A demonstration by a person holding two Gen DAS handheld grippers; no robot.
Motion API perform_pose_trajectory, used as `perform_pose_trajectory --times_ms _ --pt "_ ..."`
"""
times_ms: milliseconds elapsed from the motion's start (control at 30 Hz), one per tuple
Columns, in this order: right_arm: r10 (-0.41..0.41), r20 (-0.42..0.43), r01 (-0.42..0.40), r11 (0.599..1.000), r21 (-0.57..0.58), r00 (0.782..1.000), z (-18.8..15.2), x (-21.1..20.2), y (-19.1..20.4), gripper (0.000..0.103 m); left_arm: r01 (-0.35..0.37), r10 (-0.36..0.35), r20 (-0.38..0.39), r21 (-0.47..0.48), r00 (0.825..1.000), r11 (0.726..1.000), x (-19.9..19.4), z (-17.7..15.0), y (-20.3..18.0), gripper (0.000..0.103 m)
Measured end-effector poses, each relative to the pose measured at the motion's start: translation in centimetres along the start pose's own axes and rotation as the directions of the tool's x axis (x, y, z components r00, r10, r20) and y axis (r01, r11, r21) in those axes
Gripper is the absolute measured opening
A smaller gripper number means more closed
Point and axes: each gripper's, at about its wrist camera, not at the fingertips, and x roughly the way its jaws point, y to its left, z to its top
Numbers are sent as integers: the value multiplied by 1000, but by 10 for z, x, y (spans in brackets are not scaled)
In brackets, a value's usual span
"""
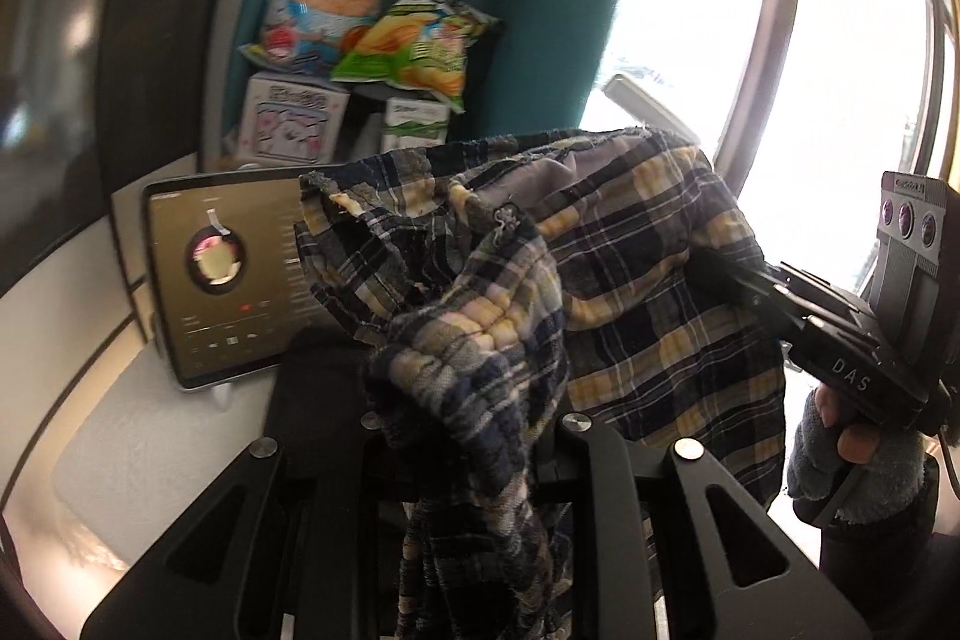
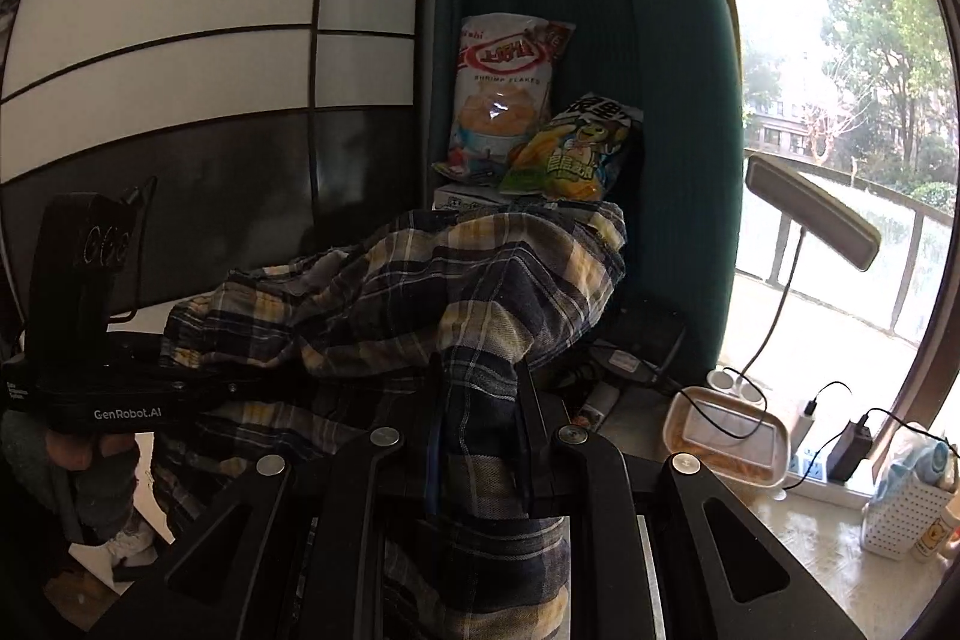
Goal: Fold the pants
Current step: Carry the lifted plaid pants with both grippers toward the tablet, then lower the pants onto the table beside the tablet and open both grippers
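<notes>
Nearest my left camera, the left gripper was clenched on a bunched fold of the plaid pants, the cloth squeezed between its two black fingers and trailing down over the frame. My right camera showed much the same: the right gripper was clamped on another gathered part of the pants, with a dark twist of fabric running down between its fingers. The pants hung in the air, stretched between the two grippers, and touched no surface that I could see.

From the left view I could see the right gripper's body off to the right, held by a hand in a grey fingerless glove, its front end buried in the plaid. From the right view the left gripper's body sat low on the left, held by the other gloved hand.

Just behind the cloth in the left view stood a tablet, propped upright with its screen lit. In the right view, to the right of the pants, a shallow food container with cables draped across it lay on the counter, near a power strip and a bent-neck lamp.

Farther back, two snack bags leaned against a teal curtain on top of small boxes. Beyond them was the bright window, with trees outside.
</notes>
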Motion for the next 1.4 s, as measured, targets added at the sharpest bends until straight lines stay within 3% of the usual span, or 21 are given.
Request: perform_pose_trajectory --times_ms 233,467,633,733,767,833,900,967,1067,1100,1133,1167,1233,1333,1400 --pt "14 -88 -8 998 66 996 -25 64 2 18 -40 39 -115 -4 993 999 48 -12 40 20" --pt "-17 -212 59 979 197 977 -74 120 -29 18 24 -22 -247 8 969 1000 124 -28 63 21" --pt "-34 -292 118 954 276 956 -103 137 -54 19 48 -53 -326 -22 944 999 166 -35 77 32" --pt "-42 -324 146 942 301 945 -116 139 -64 19 17 -16 -330 -1 944 1000 168 -37 81 47" --pt "-47 -334 155 940 304 941 -120 140 -67 24 -4 7 -329 12 944 1000 166 -38 83 53" --pt "-67 -351 181 935 304 934 -125 137 -73 43 -43 54 -321 41 945 998 159 -39 87 56" --pt "-84 -352 205 924 323 932 -130 130 -82 70 -72 96 -314 88 944 994 153 -41 87 56" --pt "-96 -352 222 915 337 931 -135 123 -91 74 -104 137 -293 127 946 986 145 -39 86 56" --pt "-138 -336 251 914 319 932 -130 113 -97 74 -139 173 -224 159 959 977 123 -31 83 56" --pt "-155 -322 255 919 300 934 -126 109 -96 66 -150 181 -197 162 963 975 116 -28 82 56" --pt "-166 -311 255 927 274 936 -121 105 -96 50 -153 180 -168 162 969 975 108 -22 80 56" --pt "-172 -309 254 935 249 935 -116 105 -95 20 -147 171 -145 159 975 976 101 -18 77 56" --pt "-147 -281 213 952 220 948 -104 104 -92 19 -101 121 -117 165 986 981 94 -10 68 56" --pt "-73 -281 122 979 161 957 -92 118 -86 19 27 3 -152 198 988 980 100 -11 53 57" --pt "-25 -295 62 991 117 955 -88 131 -79 19 32 19 -202 247 979 968 118 -20 45 57"
